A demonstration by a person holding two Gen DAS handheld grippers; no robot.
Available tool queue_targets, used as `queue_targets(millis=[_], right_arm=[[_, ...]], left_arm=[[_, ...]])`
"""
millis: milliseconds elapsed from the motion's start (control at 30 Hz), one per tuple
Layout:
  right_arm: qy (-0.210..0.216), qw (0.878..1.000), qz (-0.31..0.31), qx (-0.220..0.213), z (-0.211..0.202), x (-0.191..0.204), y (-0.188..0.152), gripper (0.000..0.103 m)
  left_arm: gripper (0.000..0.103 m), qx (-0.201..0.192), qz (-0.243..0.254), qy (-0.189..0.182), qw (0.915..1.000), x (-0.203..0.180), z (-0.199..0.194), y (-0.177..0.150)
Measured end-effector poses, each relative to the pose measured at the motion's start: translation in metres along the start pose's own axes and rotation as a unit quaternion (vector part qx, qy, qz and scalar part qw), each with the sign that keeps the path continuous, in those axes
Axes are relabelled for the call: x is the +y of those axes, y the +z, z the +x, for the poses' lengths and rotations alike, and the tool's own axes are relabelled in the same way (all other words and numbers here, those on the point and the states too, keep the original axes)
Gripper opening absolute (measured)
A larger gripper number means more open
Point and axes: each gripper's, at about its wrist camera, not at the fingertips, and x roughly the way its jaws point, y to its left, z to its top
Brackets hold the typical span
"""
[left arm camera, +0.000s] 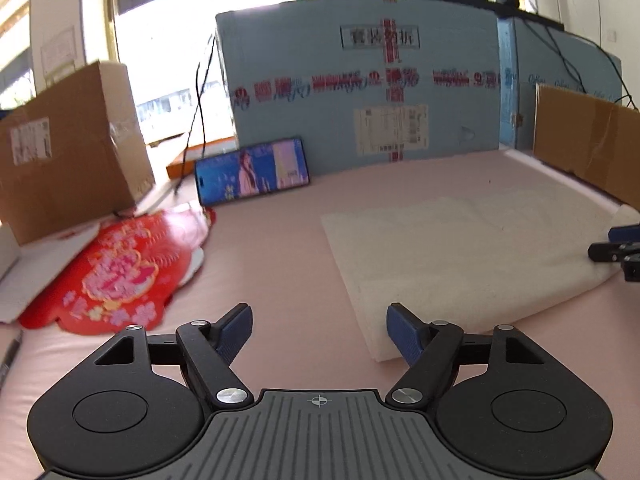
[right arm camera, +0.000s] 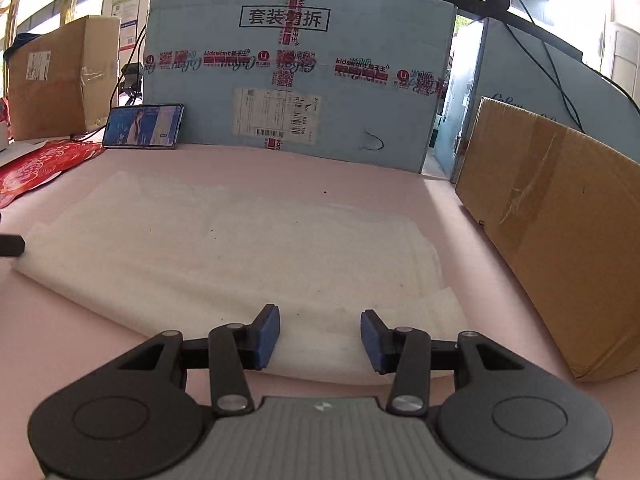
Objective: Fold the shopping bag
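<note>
A white shopping bag lies flat on the pink table, folded into a thick rectangle; it also shows in the right wrist view. My left gripper is open and empty, just off the bag's near left corner. My right gripper is open and empty, its blue pads over the bag's near edge. The right gripper's tips show in the left wrist view at the bag's right edge.
A red flowered bag lies at the left by a brown carton. A phone leans on a big blue box at the back. A brown cardboard box stands at the right.
</note>
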Motion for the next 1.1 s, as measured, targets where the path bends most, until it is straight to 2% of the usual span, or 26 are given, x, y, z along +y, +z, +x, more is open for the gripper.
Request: queue_targets(millis=[33,100,133,167,200,233,300,367,467,600,700,733,767,833,900,1000,1100], right_arm=[[0.000,1.000,0.000,0.000,0.001,0.000,0.001,0.047],[0.001,1.000,0.001,0.000,0.002,0.000,0.002,0.048],[0.000,1.000,0.000,0.000,0.002,0.000,0.002,0.048],[0.000,1.000,0.000,-0.001,0.002,0.000,0.003,0.048],[0.000,1.000,-0.001,-0.001,0.003,0.000,0.003,0.048],[0.000,1.000,-0.001,-0.001,0.003,0.000,0.004,0.048],[0.002,1.000,0.001,0.000,0.004,-0.001,0.005,0.048],[0.012,1.000,0.008,0.003,0.004,-0.007,0.006,0.048],[0.004,1.000,-0.001,0.008,0.000,-0.022,0.003,0.049],[-0.072,0.997,-0.012,0.021,-0.009,-0.055,-0.004,0.057],[-0.121,0.992,-0.022,0.022,-0.023,-0.070,-0.005,0.055],[-0.146,0.989,-0.034,0.017,-0.029,-0.073,-0.007,0.054],[-0.152,0.987,-0.047,0.003,-0.039,-0.075,-0.009,0.054],[-0.122,0.990,-0.067,-0.022,-0.055,-0.074,-0.012,0.055],[-0.088,0.989,-0.114,-0.042,-0.067,-0.064,-0.017,0.058],[-0.079,0.971,-0.219,-0.050,-0.064,-0.040,-0.030,0.058],[-0.075,0.941,-0.325,-0.059,-0.054,-0.017,-0.040,0.058]], left_arm=[[0.075,-0.019,0.006,0.003,0.9998,-0.004,-0.006,0.003],[0.074,-0.064,0.021,-0.023,0.9975,-0.022,-0.016,0.012],[0.067,-0.071,0.027,-0.052,0.9958,-0.030,-0.017,0.016],[0.061,-0.062,0.031,-0.091,0.9934,-0.039,-0.012,0.019],[0.044,-0.041,0.037,-0.125,0.9906,-0.048,-0.001,0.021],[0.033,-0.017,0.044,-0.157,0.9865,-0.056,0.010,0.021],[0.027,0.033,0.065,-0.176,0.9817,-0.068,0.032,0.018],[0.027,0.073,0.081,-0.180,0.9775,-0.071,0.048,0.011],[0.028,0.082,0.064,-0.192,0.9759,-0.066,0.053,0.007],[0.029,0.079,0.055,-0.197,0.9757,-0.063,0.053,0.003],[0.030,0.078,0.054,-0.196,0.9760,-0.063,0.053,0.001],[0.031,0.078,0.054,-0.196,0.9761,-0.063,0.052,0.001],[0.031,0.077,0.053,-0.196,0.9762,-0.062,0.052,0.000],[0.032,0.077,0.052,-0.196,0.9763,-0.062,0.051,0.000],[0.032,0.077,0.052,-0.195,0.9763,-0.062,0.052,0.001],[0.032,0.079,0.048,-0.197,0.9760,-0.061,0.052,0.002],[0.032,0.080,0.044,-0.200,0.9756,-0.060,0.053,0.003]])
